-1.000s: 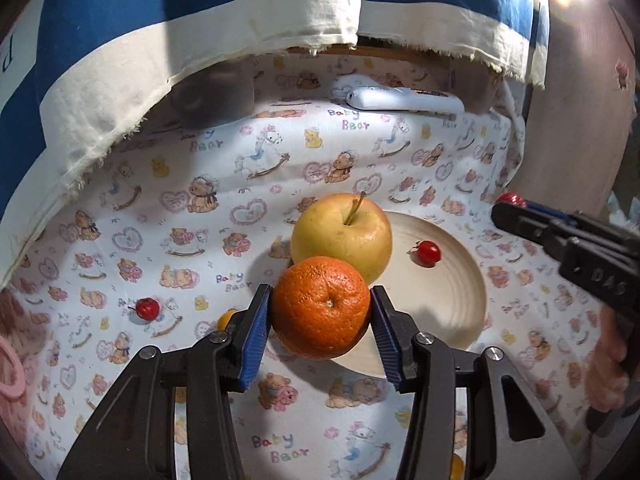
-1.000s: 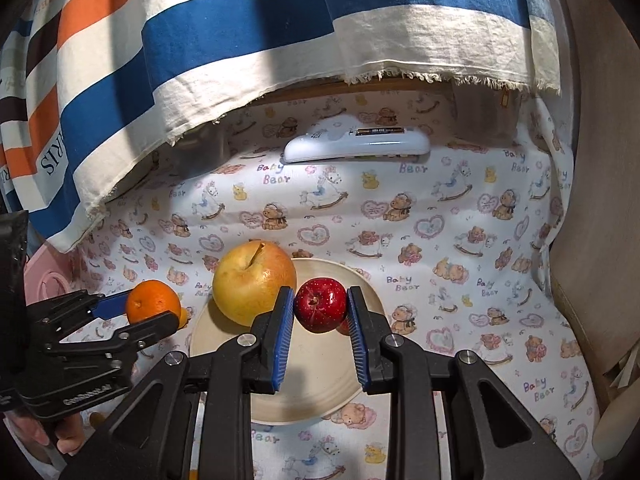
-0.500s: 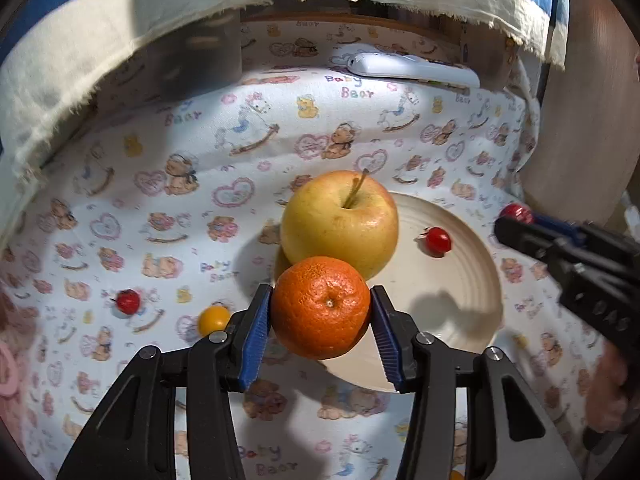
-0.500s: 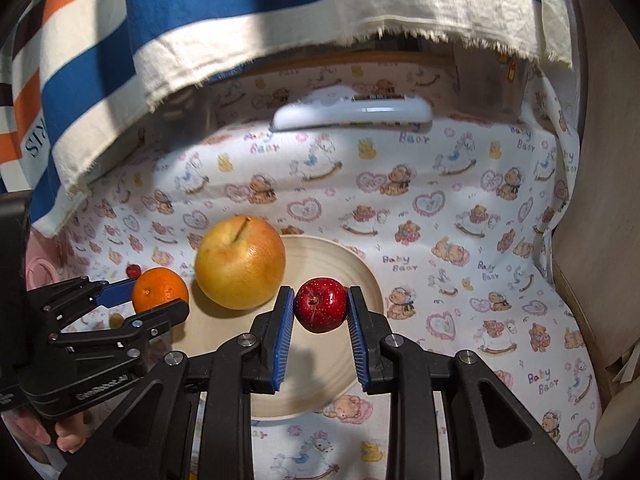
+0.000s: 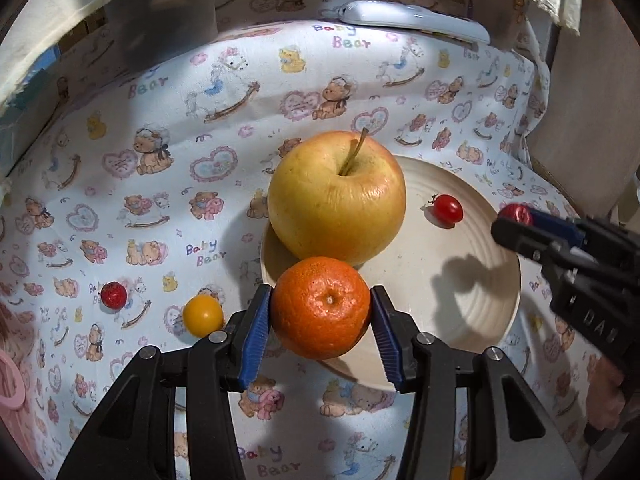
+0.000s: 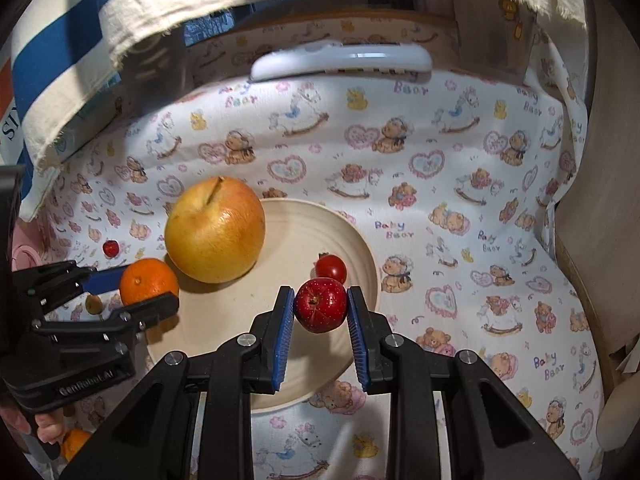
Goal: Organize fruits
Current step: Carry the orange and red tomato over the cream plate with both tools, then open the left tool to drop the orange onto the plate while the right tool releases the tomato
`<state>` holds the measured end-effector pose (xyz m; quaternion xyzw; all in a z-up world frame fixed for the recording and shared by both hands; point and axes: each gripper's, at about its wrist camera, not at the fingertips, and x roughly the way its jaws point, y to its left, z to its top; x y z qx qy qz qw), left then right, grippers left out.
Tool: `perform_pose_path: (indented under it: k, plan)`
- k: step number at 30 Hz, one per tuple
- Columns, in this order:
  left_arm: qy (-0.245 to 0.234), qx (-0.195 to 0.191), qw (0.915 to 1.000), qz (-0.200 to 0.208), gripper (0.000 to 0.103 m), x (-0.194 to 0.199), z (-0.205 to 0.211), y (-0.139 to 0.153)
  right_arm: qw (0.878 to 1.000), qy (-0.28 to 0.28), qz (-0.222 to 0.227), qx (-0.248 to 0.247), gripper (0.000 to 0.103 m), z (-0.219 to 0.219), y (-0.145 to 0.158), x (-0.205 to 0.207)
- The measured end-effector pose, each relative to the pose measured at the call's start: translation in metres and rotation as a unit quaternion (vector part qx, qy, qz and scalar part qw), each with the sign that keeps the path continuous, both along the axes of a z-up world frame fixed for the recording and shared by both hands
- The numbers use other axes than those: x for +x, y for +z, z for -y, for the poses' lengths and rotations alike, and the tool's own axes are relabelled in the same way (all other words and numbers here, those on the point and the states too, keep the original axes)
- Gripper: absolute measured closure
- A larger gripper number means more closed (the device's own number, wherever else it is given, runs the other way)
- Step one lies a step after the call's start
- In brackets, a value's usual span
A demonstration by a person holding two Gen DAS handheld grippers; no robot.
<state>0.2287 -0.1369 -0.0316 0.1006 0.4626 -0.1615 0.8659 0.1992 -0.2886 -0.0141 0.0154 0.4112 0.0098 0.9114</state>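
Left tongs (image 5: 320, 336): closed on the orange (image 5: 321, 307), blue pads pressed to both its sides. Orange held at the near-left rim of the plate (image 5: 472, 300), just in front of the apple (image 5: 337, 196); whether the two fruits touch cannot be told.

Right tongs (image 6: 320, 330): closed on a small red fruit (image 6: 321, 305), pads against both sides. Fruit held over the right part of the plate (image 6: 248, 320), just in front of the cherry tomato (image 6: 331, 267).

Apple: large, yellow with a reddish flush, stem up, resting on the left part of the plate.

Cherry tomato (image 5: 448, 209): red, lying on the plate, right of the apple and apart from it.

Plate: cream, round, ribbed, lying on the desk.

Off the plate, to its left on the cloth (image 5: 160, 208): yellow cherry tomato (image 5: 203, 315) just beside the left tongs; small red berry (image 5: 113, 294) further left, well apart from the plate.

Cloth: white, printed with bears, hearts, rocking horses and "Baby Bear", covering the desk.

Remote (image 6: 342, 60): white, long, lying at the far edge of the cloth.

Striped fabric (image 6: 60, 40): blue and cream, hanging above the far side.

Second orange (image 6: 74, 442): partly seen at the lower left in the right wrist view, behind the left tongs' body.
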Motion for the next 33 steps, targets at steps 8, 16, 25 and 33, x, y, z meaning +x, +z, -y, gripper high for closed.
perform_pose_path:
  k: [8,16,25,33]
  plan:
    - [0.001,0.011,0.9996,-0.026,0.054,0.011,0.004,-0.006,1.0,-0.005,-0.014,0.001,0.075,0.005,-0.004,0.004]
    - [0.015,0.02,0.999,-0.037,0.042,0.015,0.003,-0.007,1.0,-0.014,-0.026,-0.004,0.075,0.009,-0.009,0.008]
    - [0.022,0.023,0.9992,-0.025,0.027,0.011,-0.005,0.003,0.999,-0.024,-0.029,-0.001,0.075,0.015,-0.01,0.01]
    - [0.014,0.061,0.997,0.046,0.021,-0.014,-0.008,0.026,0.999,-0.034,-0.033,-0.001,0.075,0.017,-0.013,0.011]
